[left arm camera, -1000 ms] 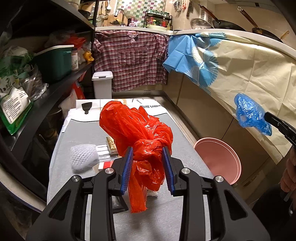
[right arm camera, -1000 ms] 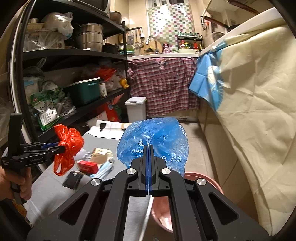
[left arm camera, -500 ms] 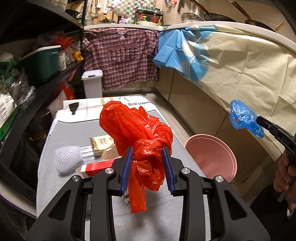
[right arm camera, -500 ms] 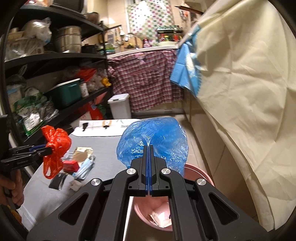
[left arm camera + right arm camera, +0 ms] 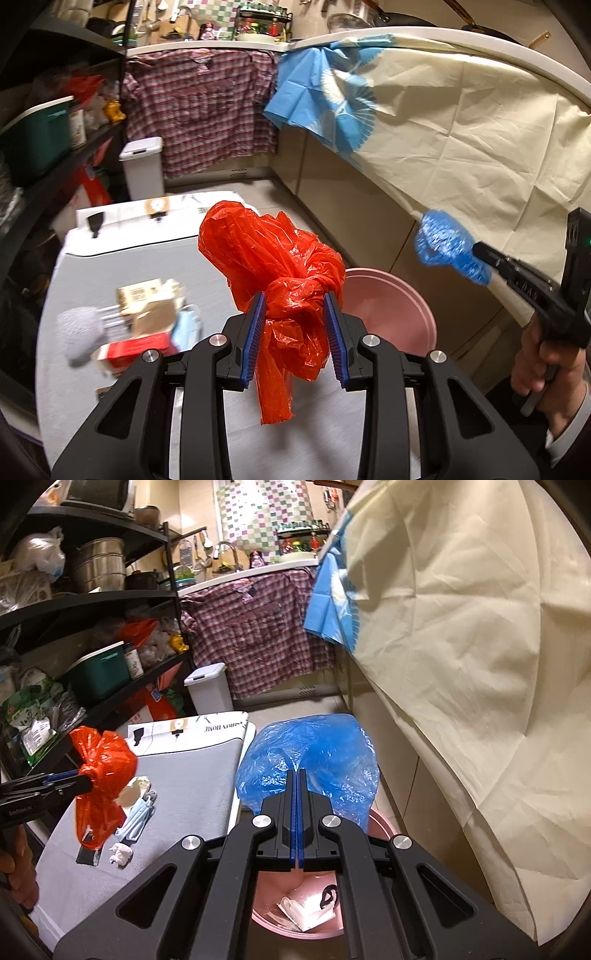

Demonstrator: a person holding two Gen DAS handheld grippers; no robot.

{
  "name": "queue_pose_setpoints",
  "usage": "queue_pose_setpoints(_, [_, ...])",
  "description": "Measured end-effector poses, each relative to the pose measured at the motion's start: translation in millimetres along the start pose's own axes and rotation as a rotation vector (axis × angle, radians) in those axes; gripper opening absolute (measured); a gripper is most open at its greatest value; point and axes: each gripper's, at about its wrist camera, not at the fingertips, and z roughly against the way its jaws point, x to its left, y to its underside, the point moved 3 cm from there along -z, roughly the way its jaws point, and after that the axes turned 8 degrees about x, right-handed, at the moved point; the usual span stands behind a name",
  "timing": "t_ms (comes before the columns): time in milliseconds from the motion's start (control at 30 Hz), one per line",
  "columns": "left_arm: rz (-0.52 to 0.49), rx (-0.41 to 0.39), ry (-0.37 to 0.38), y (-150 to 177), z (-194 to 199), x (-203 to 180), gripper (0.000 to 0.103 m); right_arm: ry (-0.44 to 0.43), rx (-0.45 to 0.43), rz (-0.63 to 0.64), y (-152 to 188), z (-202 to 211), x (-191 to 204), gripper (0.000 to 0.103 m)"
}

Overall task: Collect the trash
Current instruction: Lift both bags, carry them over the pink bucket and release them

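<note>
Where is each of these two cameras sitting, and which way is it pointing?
Left wrist view: sits on the left gripper, looking along its fingers at the red bag they clamp, above the grey table; the person's other hand shows at the right edge.
Right wrist view: sits on the right gripper, shut on the blue bag, looking down toward the pink bin; a hand shows at the left edge.
Shared: both bags, the bin, the table, the white lidded bin and the plaid shirt.

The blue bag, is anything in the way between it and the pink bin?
Nothing visible is. The right gripper holds the blue bag right above the open pink bin, with only air between. Some white trash already lies in the bin's bottom.
</note>
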Motion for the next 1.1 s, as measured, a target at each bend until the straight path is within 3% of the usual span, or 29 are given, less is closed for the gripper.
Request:
queue_pose_setpoints(333, [-0.027, 0.037, 0.04, -28.1, -55.6, -56.7, 0.033, 0.039, 0.059, -0.06, 0.5, -22.0, -20.3, 0.0])
queue_pose_setpoints(867, [-0.05, 0.108, 0.086, -42.1, -112.2, -87.5, 0.035, 0.084, 0.117, -0.064, -0.4, -49.2, -29.1, 0.003])
queue_pose_setpoints(1000, [-0.036, 0.141, 0.089, -42.3, -122.4, -89.7, 0.045, 0.1, 0.15, -0.075, 0.9, -57.4, -34.5, 0.007])
queue_pose_setpoints(1067, [-0.032, 0.14, 0.094, -41.5, -121.6, -89.6, 0.045, 0.107, 0.149, -0.079, 1.2, -57.5, -36.4, 0.018])
queue_pose_setpoints(1100, [-0.034, 0.139, 0.092, -41.0, -120.7, -89.7, 0.045, 0.111, 0.146, -0.08, 1.2, -57.3, -37.0, 0.031])
